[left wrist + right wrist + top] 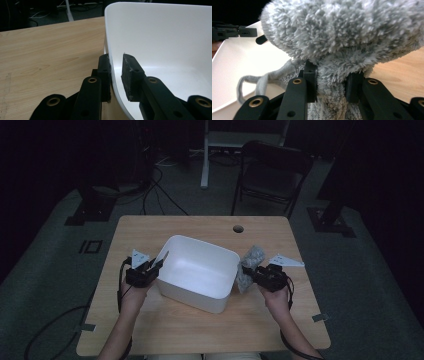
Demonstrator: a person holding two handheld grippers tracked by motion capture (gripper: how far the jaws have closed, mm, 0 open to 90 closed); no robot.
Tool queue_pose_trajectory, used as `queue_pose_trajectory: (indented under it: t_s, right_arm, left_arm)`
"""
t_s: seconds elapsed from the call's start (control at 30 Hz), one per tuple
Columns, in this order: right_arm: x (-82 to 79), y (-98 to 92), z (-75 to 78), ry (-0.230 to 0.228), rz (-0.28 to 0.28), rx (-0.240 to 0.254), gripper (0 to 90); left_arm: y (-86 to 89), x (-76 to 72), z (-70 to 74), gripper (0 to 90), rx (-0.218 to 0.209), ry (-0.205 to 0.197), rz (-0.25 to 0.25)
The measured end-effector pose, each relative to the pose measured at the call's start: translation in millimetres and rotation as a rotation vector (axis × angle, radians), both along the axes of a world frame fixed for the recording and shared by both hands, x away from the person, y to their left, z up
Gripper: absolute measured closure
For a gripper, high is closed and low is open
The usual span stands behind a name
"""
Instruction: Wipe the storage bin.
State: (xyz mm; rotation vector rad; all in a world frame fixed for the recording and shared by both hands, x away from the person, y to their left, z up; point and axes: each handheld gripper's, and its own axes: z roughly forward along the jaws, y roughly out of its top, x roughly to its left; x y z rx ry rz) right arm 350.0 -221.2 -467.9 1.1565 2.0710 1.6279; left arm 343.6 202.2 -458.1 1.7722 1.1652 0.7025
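- Fluffy grey cloth [342,40] sits pinched between the right gripper's [256,272] jaws, just beside the right wall of the white tub [197,270]; a grey loop [259,82] dangles from it
- left gripper [115,75] straddles the tub's left wall, one pad against the outside, the other pad a little off the inside
- pale wooden table [150,230] bears the tub; a round hole [238,228] lies near its far edge
- beyond, dark carpet, cables [160,190], a black folding chair [272,172]
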Motion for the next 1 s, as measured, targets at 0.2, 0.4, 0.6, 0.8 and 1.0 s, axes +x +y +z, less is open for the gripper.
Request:
queue_pose_trajectory:
  t_s: [0.2, 0.4, 0.6, 0.8, 1.0]
  right_arm:
    - [8.6, 4.9, -24.6, 0.088, -0.007, -0.062, 69.5]
    - [15.6, 6.8, -35.4, 0.114, -0.018, -0.103, 69.6]
    - [21.5, 7.8, -43.4, 0.139, -0.017, -0.109, 69.6]
    - [36.1, 14.7, -69.3, 0.228, -0.036, -0.161, 69.7]
    - [20.5, 7.8, -49.9, 0.202, -0.004, -0.178, 69.3]
  left_arm:
    - [-0.4, 0.1, 0.1, 77.5, -0.001, 0.003, -0.004]
    - [-1.8, -0.2, 0.6, 77.5, 0.01, 0.005, -0.005]
    - [-2.2, -0.2, 0.6, 77.5, 0.006, 0.007, 0.0]
    - [-2.5, 0.0, 0.7, 77.5, 0.001, 0.009, 0.022]
    - [-3.5, -1.5, 0.0, 78.4, 0.0, -0.001, 0.04]
